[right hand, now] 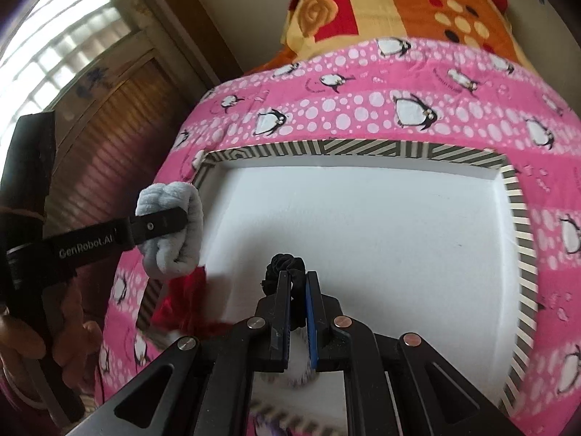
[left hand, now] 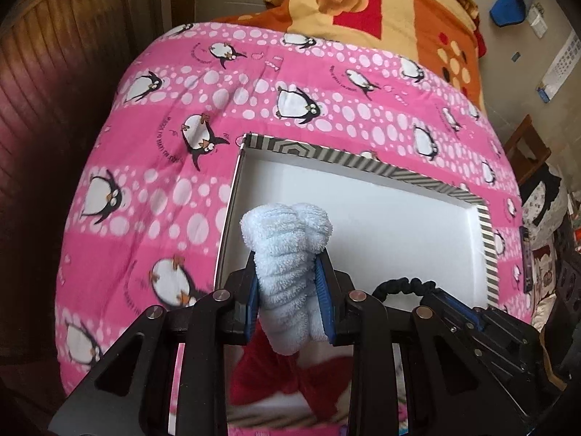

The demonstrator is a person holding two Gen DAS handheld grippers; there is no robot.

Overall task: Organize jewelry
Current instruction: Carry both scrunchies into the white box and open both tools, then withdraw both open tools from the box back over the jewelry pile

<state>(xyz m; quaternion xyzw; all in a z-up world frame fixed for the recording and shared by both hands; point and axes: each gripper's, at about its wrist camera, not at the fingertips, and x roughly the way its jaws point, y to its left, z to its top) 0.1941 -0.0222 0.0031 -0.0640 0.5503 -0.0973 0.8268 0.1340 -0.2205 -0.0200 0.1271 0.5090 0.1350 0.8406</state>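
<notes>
**Hair ties over the striped box: count at hand**

Landmark: one open box [right hand: 515,225], white inside, grey-and-white striped rim, lying on the bed.

1. My left gripper [left hand: 289,292], one. Its blue pads are clamped on one pale blue fluffy scrunchie [left hand: 287,254], squeezing it at the middle so the ends bulge above and below the fingers. It hangs over the box's near left corner, clear of the floor of the box.

2. My right gripper [right hand: 298,312], one. Its jaws are pressed tight on one black scrunchie [right hand: 285,265], whose loop sticks out past the fingertips. It is over the near part of the box's white floor, right of the blue one.

3. One red fabric piece [right hand: 185,301], at the box's near left corner, beneath the blue scrunchie. Blurred; I cannot tell what it is, nor whether it lies inside the box or on the rim.

4. One pink bedcover [left hand: 145,189] with penguins and white dots, under the box and around it on all visible sides.

5. One orange and yellow blanket [right hand: 399,3] with a rose print, folded beyond the box's far edge.

6. One wooden slatted cabinet [right hand: 120,123], left of the box, off the bed.
</notes>
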